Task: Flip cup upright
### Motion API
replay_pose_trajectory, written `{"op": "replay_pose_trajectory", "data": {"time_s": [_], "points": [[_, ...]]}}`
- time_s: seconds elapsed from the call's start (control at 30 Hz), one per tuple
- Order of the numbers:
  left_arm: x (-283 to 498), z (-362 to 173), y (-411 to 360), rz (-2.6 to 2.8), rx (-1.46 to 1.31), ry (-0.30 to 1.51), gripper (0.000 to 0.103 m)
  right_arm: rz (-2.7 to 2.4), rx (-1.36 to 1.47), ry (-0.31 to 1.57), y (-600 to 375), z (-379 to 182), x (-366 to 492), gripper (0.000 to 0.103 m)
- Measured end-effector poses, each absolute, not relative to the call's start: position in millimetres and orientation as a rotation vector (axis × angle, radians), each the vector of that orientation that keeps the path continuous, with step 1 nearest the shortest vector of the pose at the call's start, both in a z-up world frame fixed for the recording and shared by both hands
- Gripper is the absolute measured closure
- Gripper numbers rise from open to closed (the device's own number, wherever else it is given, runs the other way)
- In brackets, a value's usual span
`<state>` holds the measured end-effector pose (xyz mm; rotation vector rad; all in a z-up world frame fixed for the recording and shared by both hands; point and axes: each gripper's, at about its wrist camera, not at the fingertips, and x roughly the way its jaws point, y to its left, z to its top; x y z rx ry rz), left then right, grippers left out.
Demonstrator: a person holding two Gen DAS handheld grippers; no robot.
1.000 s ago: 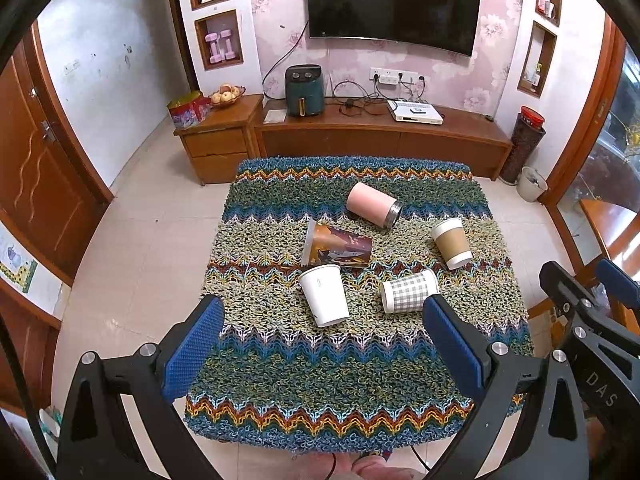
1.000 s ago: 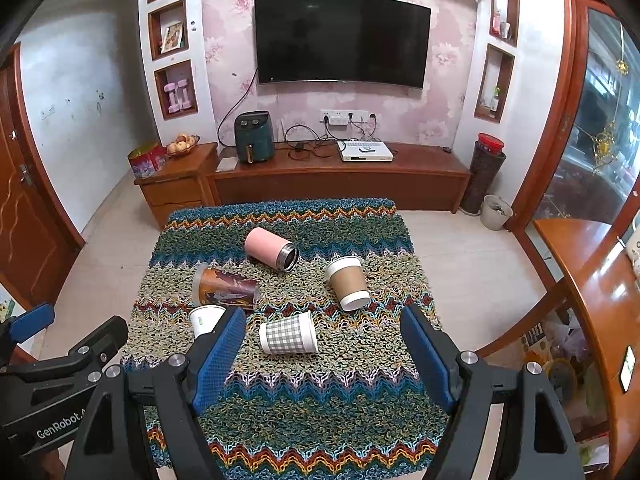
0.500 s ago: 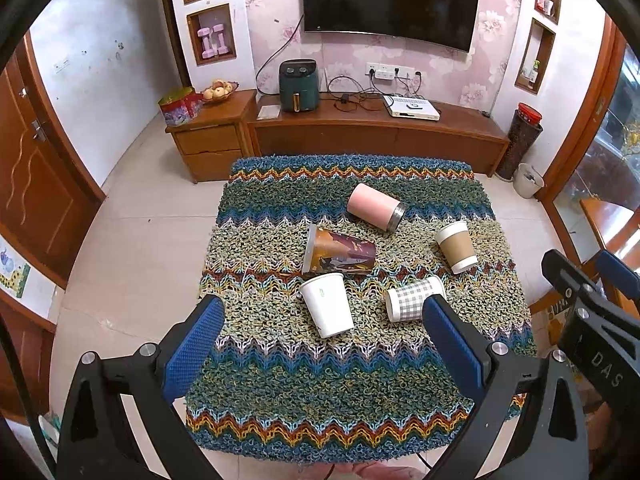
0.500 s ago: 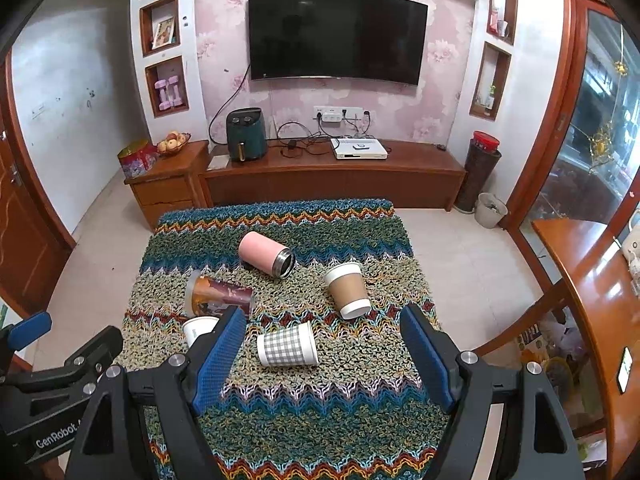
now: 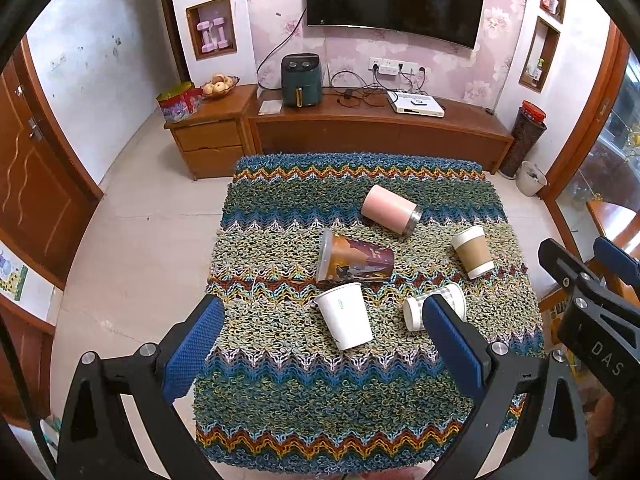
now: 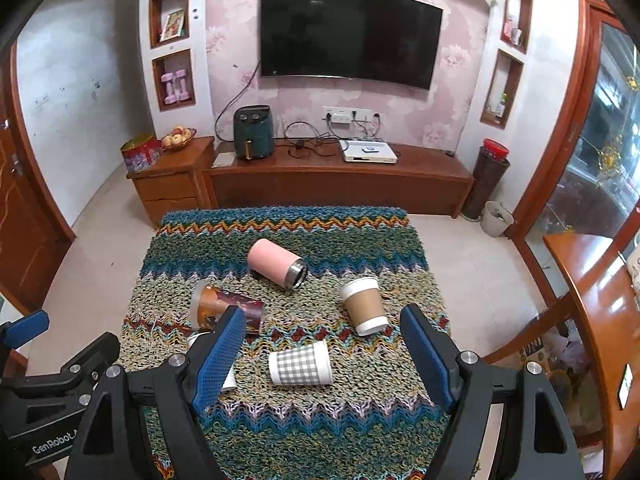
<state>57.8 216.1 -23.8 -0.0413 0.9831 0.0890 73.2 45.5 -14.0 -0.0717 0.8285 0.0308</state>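
Several cups lie on their sides on a zigzag knitted table cover [image 5: 320,400]: a white paper cup [image 5: 345,316], a checked cup [image 5: 416,310] [image 6: 300,363], a brown sleeved cup [image 5: 473,252] [image 6: 364,306], a pink tumbler [image 5: 390,209] [image 6: 277,263] and a printed plastic cup [image 5: 354,258] [image 6: 224,306]. My left gripper [image 5: 320,346] is open and empty, high above the near half of the table. My right gripper [image 6: 322,354] is open and empty above the checked cup. The white cup is mostly hidden in the right wrist view.
A wooden TV cabinet [image 6: 340,178] with an air fryer [image 6: 253,132] stands beyond the table. A wooden table [image 6: 600,300] is at the right. Tiled floor surrounds the table. A bin [image 6: 496,218] stands by the doorway.
Both grippers have pulled back and risen a little, so the table and cups sit lower and farther in view. The cups have not moved. Jaws stay open.
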Motion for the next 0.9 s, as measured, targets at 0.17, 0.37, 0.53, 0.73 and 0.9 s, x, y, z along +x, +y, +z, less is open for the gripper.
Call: {"op": "replay_pose_trajectory", "data": {"time_s": [0.17,0.37,0.53,0.73,0.9], "points": [[62.1,-31.1,225.3,0.091,-0.054,1.000,0.003,0.063,-0.094,0.855,57.3,-22.9,83.3,0.023],[65.8,-42.5,238.2,0.119,-0.076,1.028,0.003,0.110,-0.105,0.899,67.1,-33.9,96.0,0.023],[64.7,-50.5,245.1,0.170,-0.099,1.044,0.003,0.170,-0.155,0.925,76.9,-44.3,111.6,0.023],[59.4,-56.7,251.7,0.273,-0.146,1.054,0.003,0.282,-0.231,0.956,92.6,-58.6,136.5,0.023],[57.4,-63.2,248.9,0.354,-0.172,1.064,0.003,0.393,-0.323,0.957,104.6,-68.6,149.8,0.023]]}}
